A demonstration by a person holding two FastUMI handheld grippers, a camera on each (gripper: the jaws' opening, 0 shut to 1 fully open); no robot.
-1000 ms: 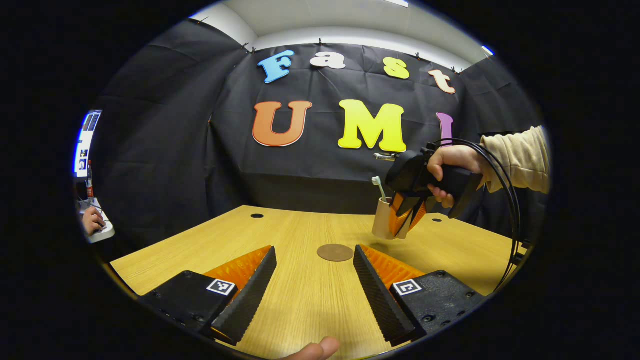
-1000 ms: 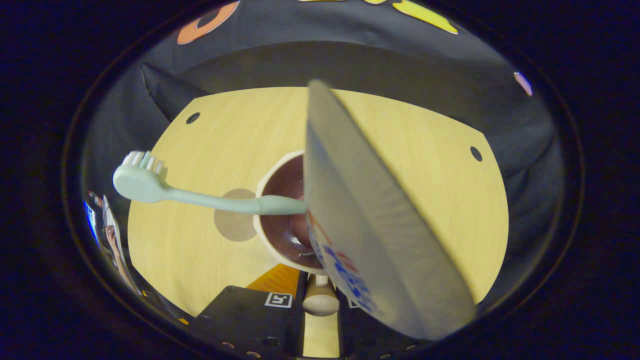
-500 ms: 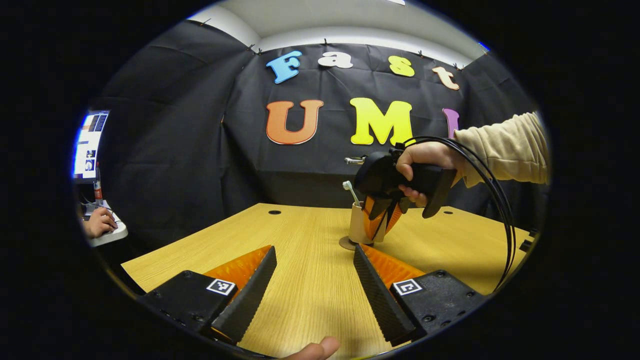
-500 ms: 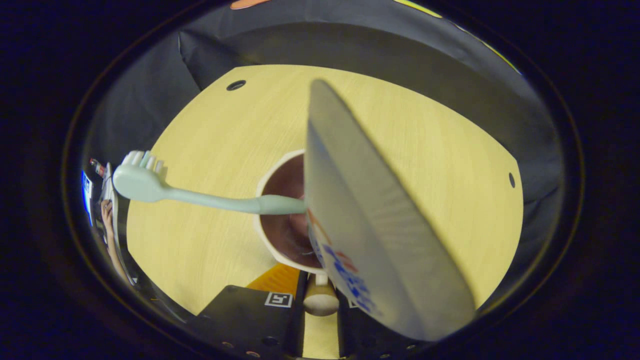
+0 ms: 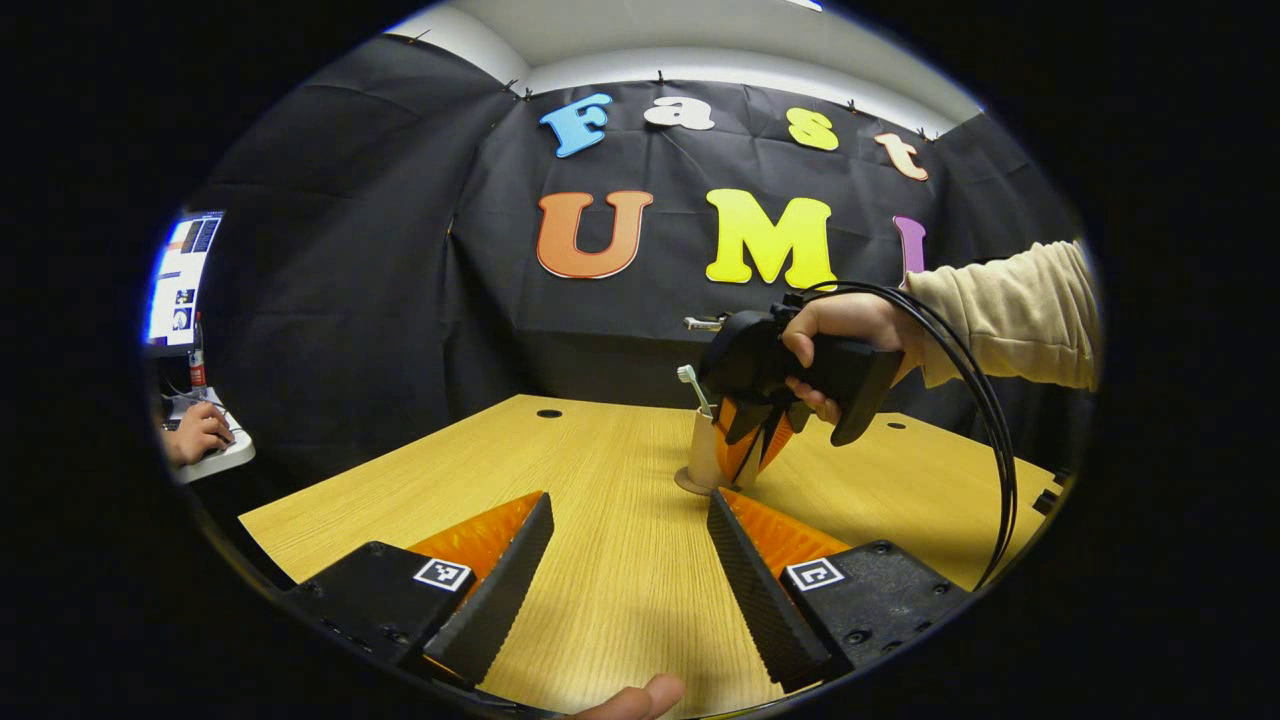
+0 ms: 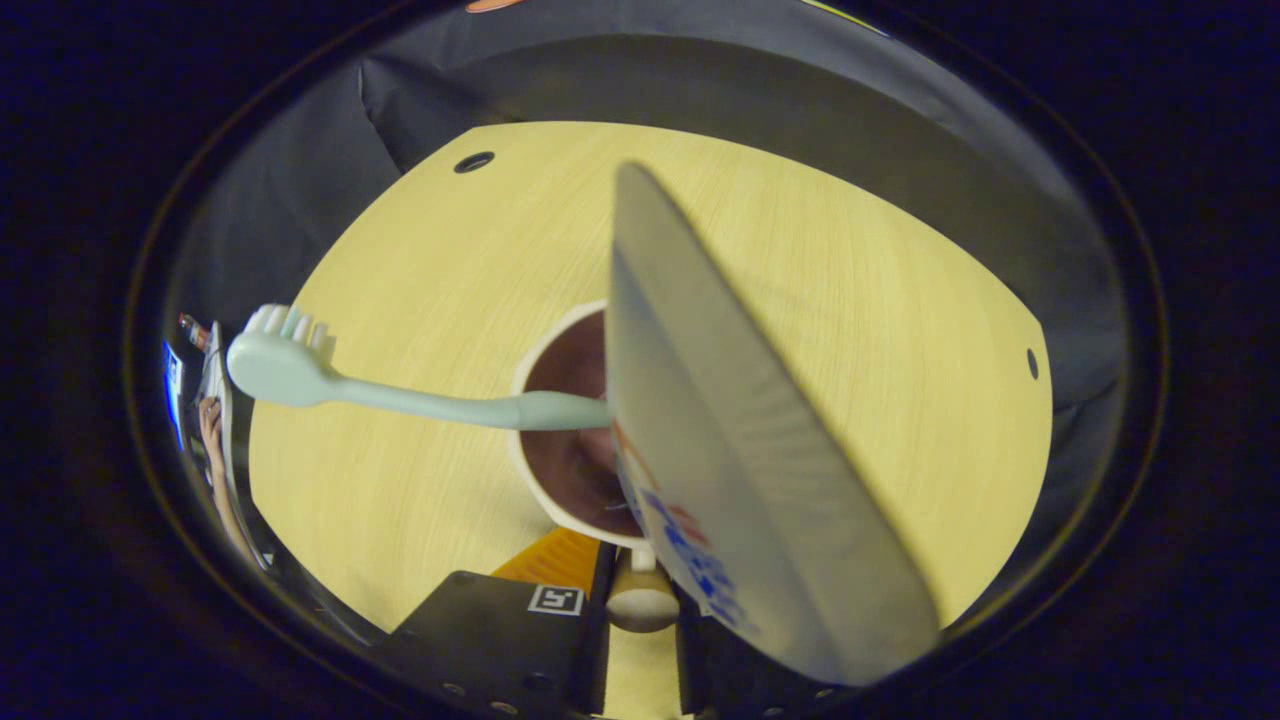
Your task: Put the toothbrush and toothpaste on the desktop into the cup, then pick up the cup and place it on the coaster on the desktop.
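In the left gripper view a beige cup (image 5: 706,452) stands over the round brown coaster (image 5: 686,485), whose edge shows under its base. A toothbrush (image 5: 689,379) sticks up out of it. A hand in a cream sleeve holds my right gripper (image 5: 750,462) against the cup's right side. The right gripper view looks down into the cup (image 6: 538,478). Inside lean the pale green toothbrush (image 6: 400,402) and the white toothpaste tube (image 6: 745,470). My right gripper (image 6: 640,585) is shut on the cup's handle (image 6: 640,606). My left gripper (image 5: 630,500) is open over bare table, near the front.
The wooden table (image 5: 600,580) has small round holes (image 5: 549,413) near its back edge. A black cable (image 5: 985,420) loops from the right gripper. At the far left a monitor (image 5: 180,280) glows, with a person's hand (image 5: 198,430) at a keyboard.
The right gripper carried the cup leftward from beside the coaster to over it and lowered it. The coaster is now mostly hidden beneath the cup. My left gripper stayed open in place.
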